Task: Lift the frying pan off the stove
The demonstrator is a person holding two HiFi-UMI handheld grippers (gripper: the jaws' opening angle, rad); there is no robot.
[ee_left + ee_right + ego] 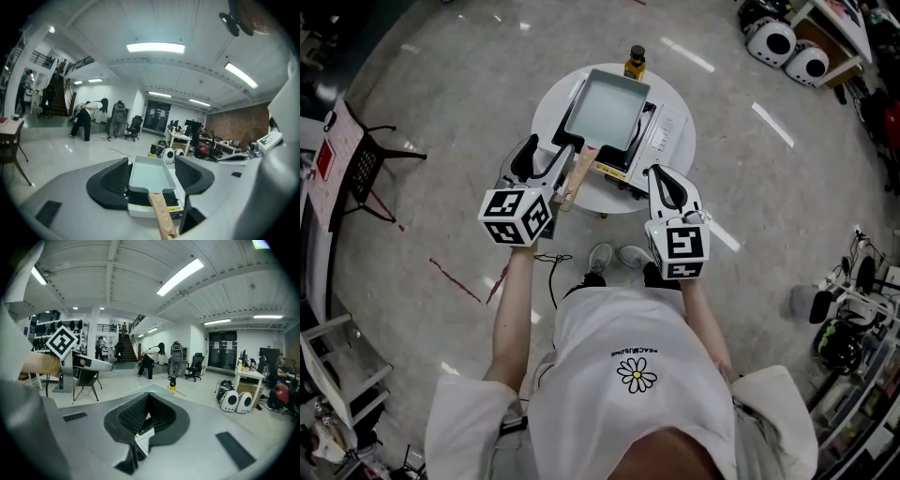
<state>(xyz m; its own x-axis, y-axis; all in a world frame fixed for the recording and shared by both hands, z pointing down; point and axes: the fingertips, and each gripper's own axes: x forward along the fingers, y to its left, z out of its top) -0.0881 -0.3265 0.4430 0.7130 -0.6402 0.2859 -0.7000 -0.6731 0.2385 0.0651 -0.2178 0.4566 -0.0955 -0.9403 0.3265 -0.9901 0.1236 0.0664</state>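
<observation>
A pale rectangular frying pan with a wooden handle sits on a portable stove on a small round white table. My left gripper hovers at the table's near edge, just left of the handle, and it is open. In the left gripper view the pan shows between the spread pads of that gripper, and the handle runs back between them without being pressed. My right gripper is beside the stove's near right corner. Its pads meet, with nothing held.
A yellow bottle stands at the table's far edge behind the pan. A black chair is on the floor to the left, and two white domed cases sit at the far right. A thin cable lies by the person's feet.
</observation>
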